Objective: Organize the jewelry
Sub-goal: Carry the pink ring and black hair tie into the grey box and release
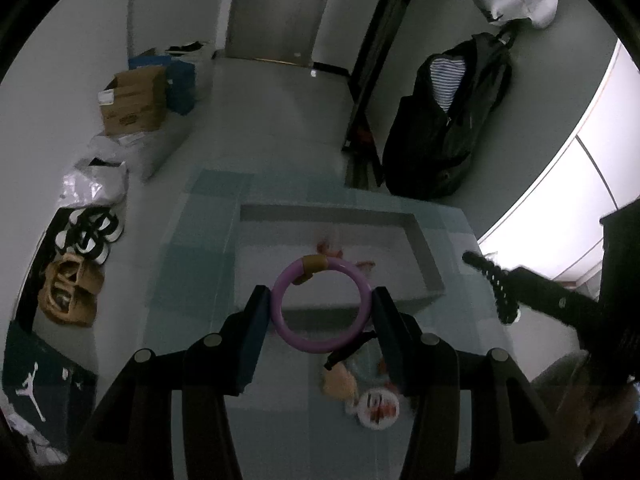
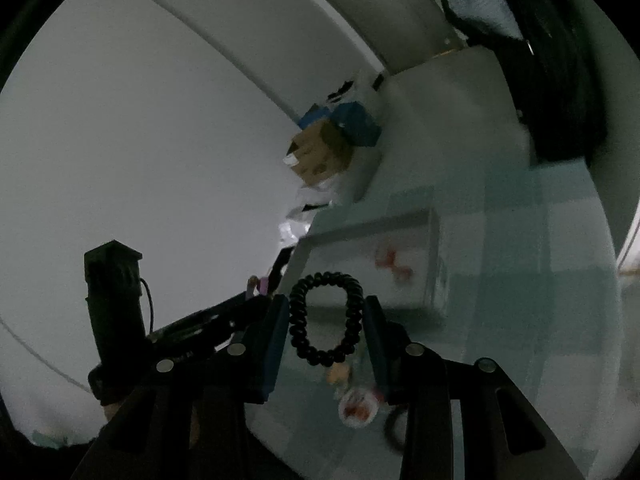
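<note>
left wrist view, left edge: floor clutter along a pale wall — a dark shoebox with a white printed figure, tan woven sandals, black-and-white slippers, crinkled plastic bags, a brown cardboard carton. centre: a table under a checked teal cloth, matte and softly creased. on it sits a shallow white tray, rectangular, low-walled, with small blurred reddish-orange pieces inside. the left gripper is clamped on a purple bangle, a smooth glossy ring with a tan band wrapped at its top; the flat dark pads press its two sides and it hangs above the tray's near wall. below it on the cloth lie a beige lump and a round white disc with red marks, both blurred. right: a black jacket hangs over a striped shirt.

right wrist view: the right gripper is closed on a black spiral hair tie, a ribbed coil loop, held over the cloth beside the tray's near edge.
</note>
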The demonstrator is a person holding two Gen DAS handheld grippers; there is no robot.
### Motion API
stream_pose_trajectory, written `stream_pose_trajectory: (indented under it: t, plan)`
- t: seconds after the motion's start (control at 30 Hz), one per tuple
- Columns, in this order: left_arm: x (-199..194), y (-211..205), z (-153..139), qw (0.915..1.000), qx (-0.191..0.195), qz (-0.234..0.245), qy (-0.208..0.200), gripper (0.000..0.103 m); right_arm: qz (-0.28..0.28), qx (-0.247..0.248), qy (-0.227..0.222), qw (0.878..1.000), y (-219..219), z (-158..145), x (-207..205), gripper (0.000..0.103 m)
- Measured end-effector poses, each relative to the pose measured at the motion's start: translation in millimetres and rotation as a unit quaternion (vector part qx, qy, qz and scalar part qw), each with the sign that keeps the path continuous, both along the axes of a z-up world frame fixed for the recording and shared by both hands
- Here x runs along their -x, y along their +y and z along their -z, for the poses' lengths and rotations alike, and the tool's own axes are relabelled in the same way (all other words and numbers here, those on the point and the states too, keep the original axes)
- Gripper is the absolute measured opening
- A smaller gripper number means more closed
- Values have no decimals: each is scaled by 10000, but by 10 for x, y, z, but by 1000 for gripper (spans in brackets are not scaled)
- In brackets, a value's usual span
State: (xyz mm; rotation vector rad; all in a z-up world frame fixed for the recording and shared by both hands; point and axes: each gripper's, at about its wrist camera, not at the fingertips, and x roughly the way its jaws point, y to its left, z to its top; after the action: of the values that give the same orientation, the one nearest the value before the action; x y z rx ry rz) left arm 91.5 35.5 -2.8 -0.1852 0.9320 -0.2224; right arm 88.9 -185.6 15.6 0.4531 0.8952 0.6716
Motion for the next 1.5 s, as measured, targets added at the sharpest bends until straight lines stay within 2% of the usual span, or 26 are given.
stream_pose_trajectory:
  t: [0.1, 0.3, 0.53, 0.63, 0.83, 1.0, 1.27, 1.5]
  plan:
    - [-157, -41, 11, 9998, -158, 130, 63, 46, -48, 85, -82, 9999, 48, -45, -191, 36]
    - [-343, -82, 105, 9993, -180, 296, 162, 46, -283, 412, -129, 9987, 240, -31, -576, 36]
    - [-503, -63, 267, 9988, -129, 243, 410, 46, -407, 562, 47, 9976, 384, 177, -821, 36]
    - [-558, -64, 307, 9981, 45, 237, 573, 46, -454, 682, 189, 9965, 435, 244, -877, 36]
    - [-627, -145, 385, 9967, 47, 314, 748, 46, -545, 943, 329, 9935, 515, 371, -905, 36]
    - [-657, -134, 394, 9967, 31, 304, 752, 46, -426, 1056, 532, 9921, 523, 442, -972, 37]
    - [-693, -119, 421, 9963, 157, 257, 804, 46, -388, 1125, 553, 9914, 535, 435, -970, 39]
    - [-685, -135, 422, 9953, 322, 342, 844, 47, -226, 1191, 593, 9908, 533, 416, -982, 45]
